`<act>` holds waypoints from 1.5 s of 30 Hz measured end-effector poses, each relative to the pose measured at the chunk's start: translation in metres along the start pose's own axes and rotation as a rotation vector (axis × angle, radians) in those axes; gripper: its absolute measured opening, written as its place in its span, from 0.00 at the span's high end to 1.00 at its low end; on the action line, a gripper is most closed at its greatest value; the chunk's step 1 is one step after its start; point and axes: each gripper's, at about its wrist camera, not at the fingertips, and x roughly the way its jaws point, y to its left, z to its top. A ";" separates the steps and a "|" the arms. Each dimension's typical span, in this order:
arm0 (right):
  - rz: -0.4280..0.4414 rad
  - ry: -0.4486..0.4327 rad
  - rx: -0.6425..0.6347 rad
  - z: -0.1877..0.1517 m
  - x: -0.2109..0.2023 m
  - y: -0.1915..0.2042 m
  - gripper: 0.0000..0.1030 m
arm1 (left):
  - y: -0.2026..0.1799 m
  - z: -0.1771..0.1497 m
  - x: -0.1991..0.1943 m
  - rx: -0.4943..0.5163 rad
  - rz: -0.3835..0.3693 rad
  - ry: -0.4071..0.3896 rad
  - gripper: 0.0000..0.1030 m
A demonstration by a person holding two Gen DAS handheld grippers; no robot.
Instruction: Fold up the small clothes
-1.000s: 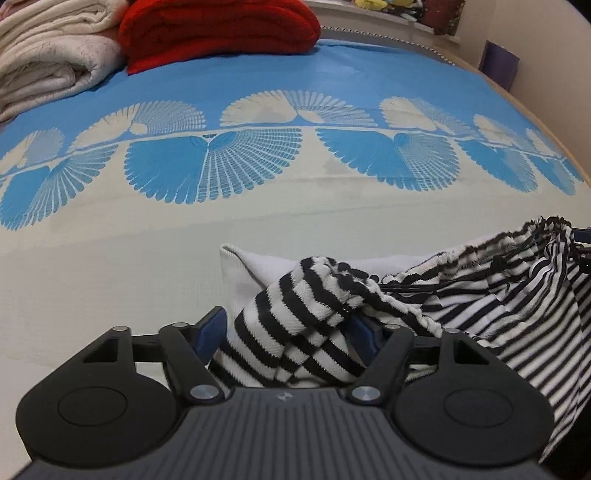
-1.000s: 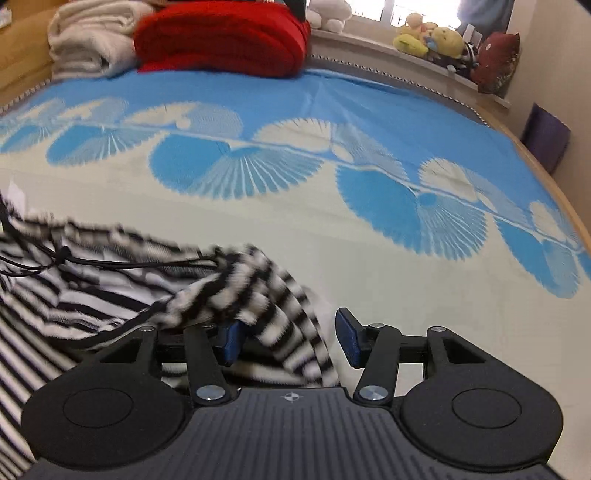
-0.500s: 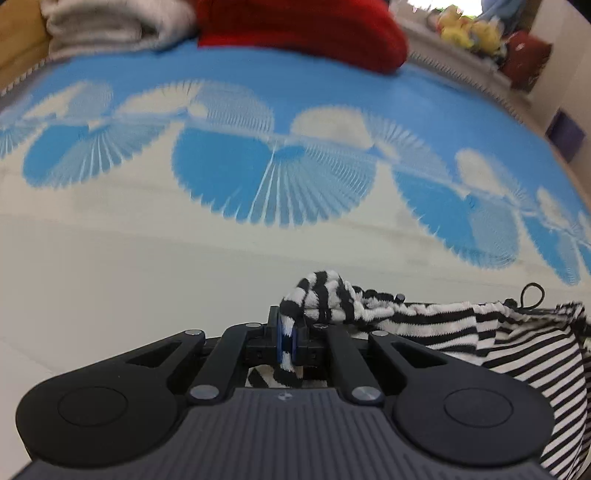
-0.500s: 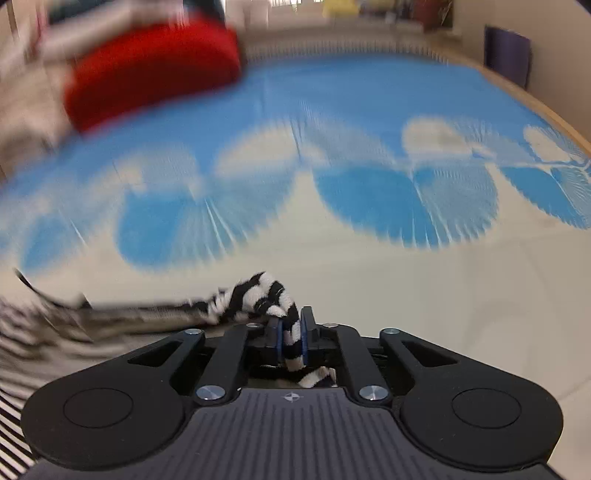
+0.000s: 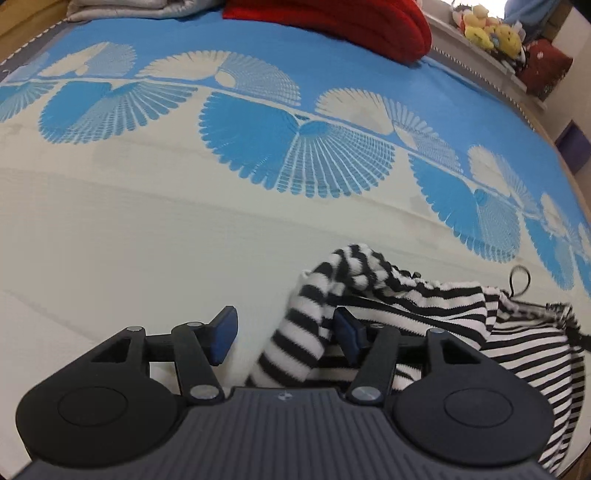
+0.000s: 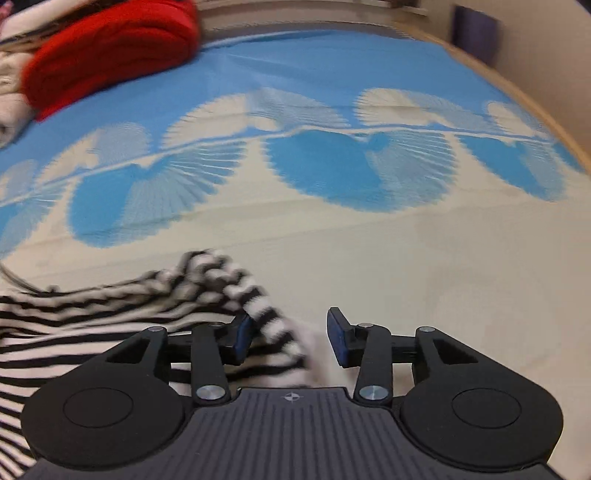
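Observation:
A black-and-white striped garment (image 5: 406,306) lies on the bed, with a thin black drawstring loop (image 5: 519,280) at its far edge. In the left wrist view my left gripper (image 5: 284,334) is opening; a bunched striped corner (image 5: 295,343) lies loose between its blue pads (image 5: 223,334), against the right one. In the right wrist view the same garment (image 6: 92,317) spreads to the left, blurred. My right gripper (image 6: 291,334) is opening too, its jaws apart with the other striped corner (image 6: 269,321) slack between them, beside the left pad.
The bed cover (image 5: 184,206) is cream near me and blue with fan patterns further off. A folded red blanket (image 5: 332,18) and pale folded blankets (image 5: 140,7) lie at the far end. Soft toys (image 5: 487,29) sit on a ledge at the far right.
Half a second ago both grippers were shut on the striped corners; now both have let go and stand apart. Both views have rolled, and the garment lies flatter on the bed.

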 end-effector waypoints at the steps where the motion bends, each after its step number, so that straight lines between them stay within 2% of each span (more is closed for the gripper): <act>1: -0.019 0.005 0.018 -0.001 -0.002 -0.005 0.56 | 0.004 -0.001 -0.003 -0.013 -0.009 0.008 0.38; 3: -0.011 0.005 0.057 -0.003 -0.012 -0.016 0.55 | 0.012 -0.004 -0.011 -0.028 -0.035 0.028 0.38; 6: 0.044 0.011 0.044 -0.012 -0.030 -0.024 0.52 | 0.022 -0.014 -0.022 -0.031 -0.103 0.067 0.37; 8: 0.115 0.050 0.037 -0.022 -0.041 -0.031 0.50 | 0.030 -0.022 -0.031 -0.033 -0.169 0.098 0.34; 10: 0.178 0.108 0.042 -0.037 -0.048 -0.041 0.47 | 0.037 -0.033 -0.037 -0.017 -0.203 0.129 0.34; 12: 0.223 0.192 0.029 -0.055 -0.050 -0.048 0.46 | 0.042 -0.047 -0.040 0.020 -0.203 0.170 0.34; 14: 0.231 0.261 -0.003 -0.073 -0.051 -0.053 0.46 | 0.046 -0.062 -0.041 0.075 -0.187 0.215 0.34; 19: 0.256 0.358 -0.077 -0.105 -0.055 -0.063 0.45 | 0.051 -0.091 -0.032 0.196 -0.161 0.321 0.35; 20: 0.259 0.362 -0.085 -0.108 -0.057 -0.063 0.45 | 0.049 -0.095 -0.030 0.218 -0.153 0.333 0.38; 22: 0.262 0.357 -0.090 -0.111 -0.059 -0.062 0.46 | 0.047 -0.099 -0.026 0.241 -0.151 0.347 0.60; 23: 0.266 0.354 -0.088 -0.111 -0.060 -0.061 0.51 | 0.046 -0.098 -0.025 0.244 -0.154 0.349 0.86; 24: 0.277 0.353 -0.087 -0.110 -0.060 -0.062 0.60 | 0.045 -0.098 -0.027 0.248 -0.159 0.343 0.99; 25: 0.304 0.350 -0.087 -0.108 -0.063 -0.062 0.85 | 0.044 -0.097 -0.033 0.261 -0.164 0.316 0.99; 26: 0.327 0.327 -0.090 -0.104 -0.069 -0.062 0.90 | 0.044 -0.094 -0.040 0.265 -0.169 0.280 1.00; 27: 0.339 0.287 -0.085 -0.098 -0.077 -0.065 0.91 | 0.048 -0.089 -0.050 0.240 -0.183 0.236 1.00; 29: 0.391 0.213 0.041 -0.086 -0.092 -0.085 0.92 | 0.067 -0.081 -0.064 0.154 -0.193 0.181 1.00; 30: 0.404 0.203 0.096 -0.083 -0.096 -0.095 0.92 | 0.072 -0.083 -0.064 0.166 -0.147 0.191 1.00; 31: 0.385 0.213 0.089 -0.084 -0.097 -0.100 0.92 | 0.074 -0.090 -0.057 0.204 -0.082 0.239 0.99; 32: 0.355 0.239 0.048 -0.088 -0.095 -0.098 0.92 | 0.073 -0.099 -0.048 0.235 -0.059 0.298 0.99; 34: 0.308 0.315 -0.048 -0.100 -0.085 -0.085 0.92 | 0.060 -0.111 -0.041 0.335 -0.043 0.348 0.99; 35: 0.279 0.341 -0.107 -0.105 -0.081 -0.077 0.92 | 0.055 -0.114 -0.039 0.359 -0.034 0.358 0.99; 36: 0.260 0.356 -0.138 -0.108 -0.078 -0.071 0.92 | 0.053 -0.114 -0.039 0.356 -0.029 0.357 0.94; 37: 0.249 0.363 -0.148 -0.109 -0.076 -0.067 0.92 | 0.053 -0.110 -0.042 0.338 -0.027 0.341 0.94; 38: 0.244 0.358 -0.148 -0.106 -0.076 -0.064 0.90 | 0.052 -0.105 -0.045 0.314 -0.033 0.317 0.87; 39: 0.239 0.342 -0.145 -0.103 -0.078 -0.063 0.88 | 0.055 -0.100 -0.050 0.280 -0.048 0.287 0.70; 40: 0.225 0.318 -0.141 -0.100 -0.082 -0.062 0.85 | 0.056 -0.097 -0.053 0.250 -0.062 0.262 0.60; 41: 0.198 0.284 -0.133 -0.099 -0.088 -0.064 0.82 | 0.058 -0.092 -0.057 0.217 -0.077 0.238 0.45; 42: 0.169 0.249 -0.118 -0.095 -0.092 -0.066 0.79 | 0.060 -0.088 -0.059 0.186 -0.096 0.216 0.40; 43: 0.147 0.219 -0.095 -0.092 -0.095 -0.069 0.74 | 0.063 -0.085 -0.059 0.155 -0.117 0.204 0.39; 45: 0.111 0.138 -0.038 -0.083 -0.104 -0.075 0.73 | 0.066 -0.082 -0.054 0.091 -0.161 0.205 0.34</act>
